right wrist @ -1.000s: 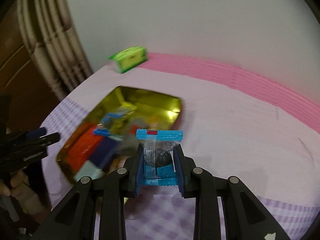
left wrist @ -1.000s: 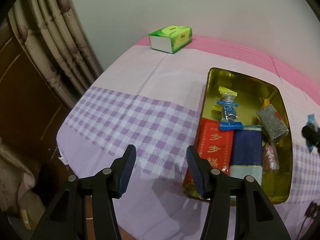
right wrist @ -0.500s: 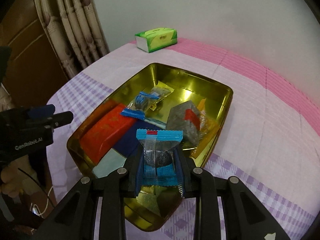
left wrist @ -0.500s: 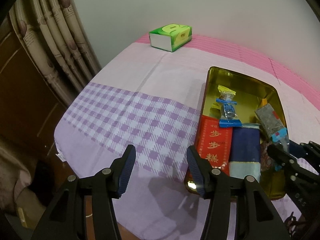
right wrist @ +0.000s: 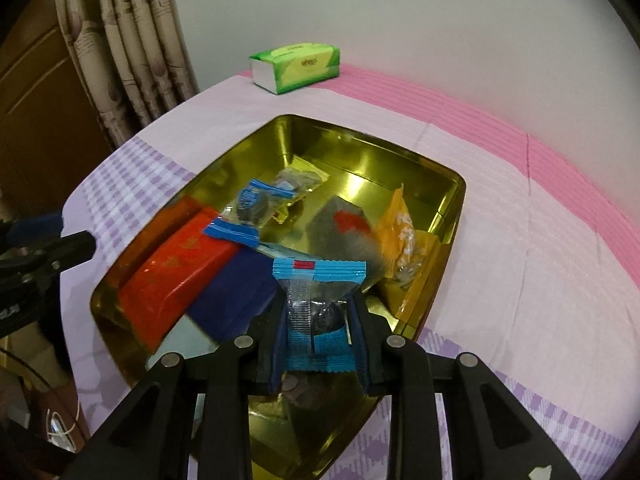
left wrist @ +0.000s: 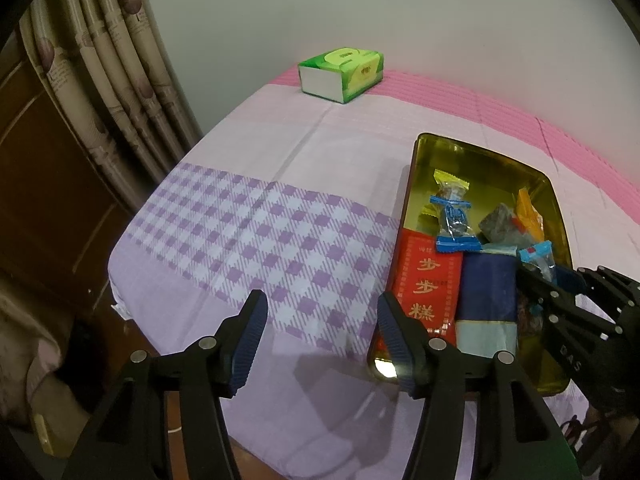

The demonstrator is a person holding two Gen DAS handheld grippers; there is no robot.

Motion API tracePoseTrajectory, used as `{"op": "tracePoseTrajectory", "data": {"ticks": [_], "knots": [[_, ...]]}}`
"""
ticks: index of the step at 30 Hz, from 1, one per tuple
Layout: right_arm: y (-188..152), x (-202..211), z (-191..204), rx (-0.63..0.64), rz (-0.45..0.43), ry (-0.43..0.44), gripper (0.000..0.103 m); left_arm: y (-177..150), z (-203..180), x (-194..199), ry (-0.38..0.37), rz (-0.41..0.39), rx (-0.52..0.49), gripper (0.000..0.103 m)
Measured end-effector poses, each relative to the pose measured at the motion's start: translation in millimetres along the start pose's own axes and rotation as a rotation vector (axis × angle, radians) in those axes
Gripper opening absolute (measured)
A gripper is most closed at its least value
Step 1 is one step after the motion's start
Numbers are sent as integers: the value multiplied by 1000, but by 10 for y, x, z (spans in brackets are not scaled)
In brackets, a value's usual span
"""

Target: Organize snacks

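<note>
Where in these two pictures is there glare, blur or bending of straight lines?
Left wrist view: sharp; a bright glare spot on the near corner of the shiny gold metal tray; the fisheye bends the wall and the beige curtain. Right wrist view: the snacks in the tray are motion-blurred, but the clamped blue-and-clear candy wrapper is sharp.

Green tissue box (left wrist: 341, 74) on checked cloth (left wrist: 256, 236), beside curtain (left wrist: 116, 80).

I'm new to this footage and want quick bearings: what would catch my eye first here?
The shiny gold tin on the checked cloth, with a red box, a navy box and wrapped sweets in it. Over its near end the right gripper pinches a blue-wrapped candy. A green tissue pack sits by the far wall.
</note>
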State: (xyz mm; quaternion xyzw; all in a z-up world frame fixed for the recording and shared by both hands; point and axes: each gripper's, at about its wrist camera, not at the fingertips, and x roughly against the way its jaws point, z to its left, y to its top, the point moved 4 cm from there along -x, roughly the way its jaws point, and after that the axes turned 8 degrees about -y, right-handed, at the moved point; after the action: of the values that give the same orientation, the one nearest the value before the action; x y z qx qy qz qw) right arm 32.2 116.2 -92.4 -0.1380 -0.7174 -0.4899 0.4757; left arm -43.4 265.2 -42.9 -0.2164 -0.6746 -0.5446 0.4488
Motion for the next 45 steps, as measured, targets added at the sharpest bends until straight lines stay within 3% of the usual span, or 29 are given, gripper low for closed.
{"op": "tracePoseTrajectory", "data": {"ticks": [11, 16, 20, 24, 28, 36, 45], "knots": [[-38, 24, 1, -8, -3, -5, 31, -36, -35, -5, -4, 7, -11, 58], [-32, 158, 4, -24, -23, -1, 45, -50, -78, 1, 0, 8, -26, 58], [-35, 260, 31, -30, -32, 0, 48, -55, -104, 16, 6, 7, -40, 58], [-88, 343, 54, -42, -24, -6, 65, -67, -132, 24, 12, 7, -52, 59], [-138, 448, 84, -56, -26, 2, 75, -73, -140, 24, 15, 9, -57, 59], [-228, 526, 122, -56, -29, -33, 85, -82, -158, 30, 22, 14, -70, 59], [-302, 483, 75, -78, -1, -34, 86, -89, -159, 13, 27, 22, -71, 59]]}}
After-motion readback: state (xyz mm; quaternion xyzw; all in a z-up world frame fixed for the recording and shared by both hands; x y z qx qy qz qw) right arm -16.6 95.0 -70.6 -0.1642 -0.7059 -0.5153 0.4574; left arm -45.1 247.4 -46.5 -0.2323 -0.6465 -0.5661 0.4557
